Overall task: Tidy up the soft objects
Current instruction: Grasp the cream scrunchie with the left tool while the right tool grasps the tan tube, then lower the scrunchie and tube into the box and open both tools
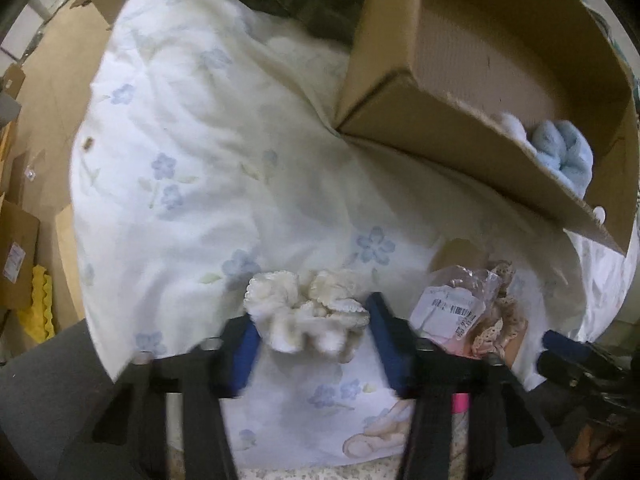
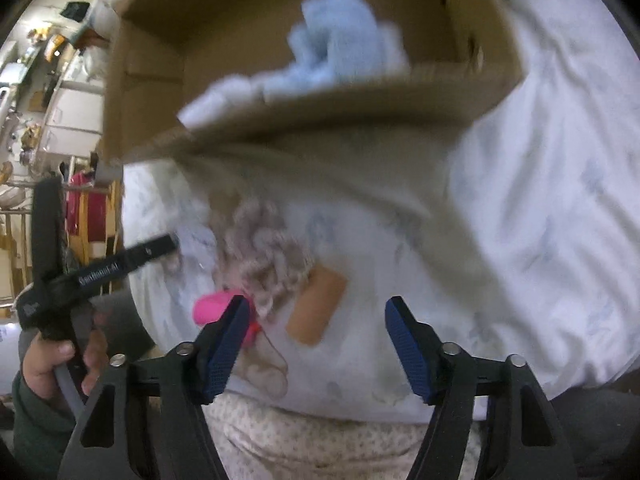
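Centrally, low in the left wrist view, the left gripper [image 1: 310,336] has its two blue pads set wide apart with a cream scrunchie [image 1: 306,314] lying between them on the floral bedsheet [image 1: 192,128]. Whether the pads touch the fabric cannot be told; they are not pressed into it. The scrunchie looks light, limp and ruffled, with no stiff part. It should squash readily and is unlikely to slip off the textured pads, so a pinch across the bunched ring at its middle, rather than on a loose frill, seems the surest hold.

Lower right of the same view lies a plastic-wrapped packet [image 1: 464,304] holding lace-trimmed fabric, with a printed label; its film would likely be slicker and crackly.

Upper right stands the open cardboard box [image 1: 400,92], with a pale blue fluffy item [image 1: 560,152] already inside near its lower wall.

Across the right wrist view, which is blurred, the right gripper [image 2: 316,344] is spread open and holds nothing. It hovers over the sheet near a pink object [image 2: 212,308] and a tan card [image 2: 318,306]. The box fills the upper frame.
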Demonstrator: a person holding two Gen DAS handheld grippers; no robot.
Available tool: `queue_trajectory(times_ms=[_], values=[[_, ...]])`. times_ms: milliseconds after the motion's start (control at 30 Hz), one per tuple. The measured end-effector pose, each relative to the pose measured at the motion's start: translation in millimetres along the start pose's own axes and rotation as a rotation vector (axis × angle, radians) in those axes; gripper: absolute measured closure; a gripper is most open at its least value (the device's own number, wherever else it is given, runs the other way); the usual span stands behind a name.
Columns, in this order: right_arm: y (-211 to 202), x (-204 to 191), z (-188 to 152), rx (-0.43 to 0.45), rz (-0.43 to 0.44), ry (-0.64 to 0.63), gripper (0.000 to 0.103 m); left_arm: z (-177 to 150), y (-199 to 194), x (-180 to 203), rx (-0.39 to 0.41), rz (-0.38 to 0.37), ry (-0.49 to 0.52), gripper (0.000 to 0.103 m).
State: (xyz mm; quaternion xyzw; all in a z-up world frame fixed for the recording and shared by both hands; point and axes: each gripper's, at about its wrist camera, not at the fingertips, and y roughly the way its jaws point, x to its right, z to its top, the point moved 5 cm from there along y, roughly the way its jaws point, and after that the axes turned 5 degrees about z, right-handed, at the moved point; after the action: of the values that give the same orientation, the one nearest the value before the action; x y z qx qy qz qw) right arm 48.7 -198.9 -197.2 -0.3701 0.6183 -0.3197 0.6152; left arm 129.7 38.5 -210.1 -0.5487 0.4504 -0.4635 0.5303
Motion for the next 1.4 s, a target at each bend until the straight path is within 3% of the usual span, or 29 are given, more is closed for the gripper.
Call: queue_trajectory(times_ms=[67,133,267,333,467,600,867,1133,1400], values=[[9.6,-1.0,-2.8,-0.037,0.006,-0.002,0.048,0.3,3.2,3.9,-0.003,-0.001,0.01,0.072],[19.0,-3.8,-5.9,-0.061,-0.004,-0.022,0.049,-0.1,2.8,10.0,0.007,-0.006,0.033,0.081],[36.1,-13.3,-8.6,-0.1,-0.03,-0.066,0.065,-0.3,-4.8,19.4,0.044,0.0,0.059,0.086],[40.7,-15.0,-8.9,-0.104,-0.045,-0.081,0.068,-1.1,-13.4,23.0,0.076,0.01,0.075,0.087],[38.9,-14.4,-11.1,-0.096,-0.049,-0.09,0.096,-8.1,-35.5,28.3,0.14,0.01,0.091,0.087],[30.8,-19.4,-21.9,-0.096,-0.029,-0.112,0.097,-17.6,-56.9,19.7,0.168,-0.02,0.068,0.087],[-11.8,-37.9,-31.5,0.004,0.021,-0.148,0.097,-17.9,-109.7,15.1,0.285,-0.023,0.061,0.087],[-66.7,-52.0,-14.9,0.185,0.082,-0.2,0.097,-8.4,-145.3,21.8,0.364,-0.035,0.102,0.087],[-118.8,-63.5,23.8,0.364,0.109,-0.245,0.097,19.8,-170.4,42.8,0.43,-0.034,0.157,0.087]])
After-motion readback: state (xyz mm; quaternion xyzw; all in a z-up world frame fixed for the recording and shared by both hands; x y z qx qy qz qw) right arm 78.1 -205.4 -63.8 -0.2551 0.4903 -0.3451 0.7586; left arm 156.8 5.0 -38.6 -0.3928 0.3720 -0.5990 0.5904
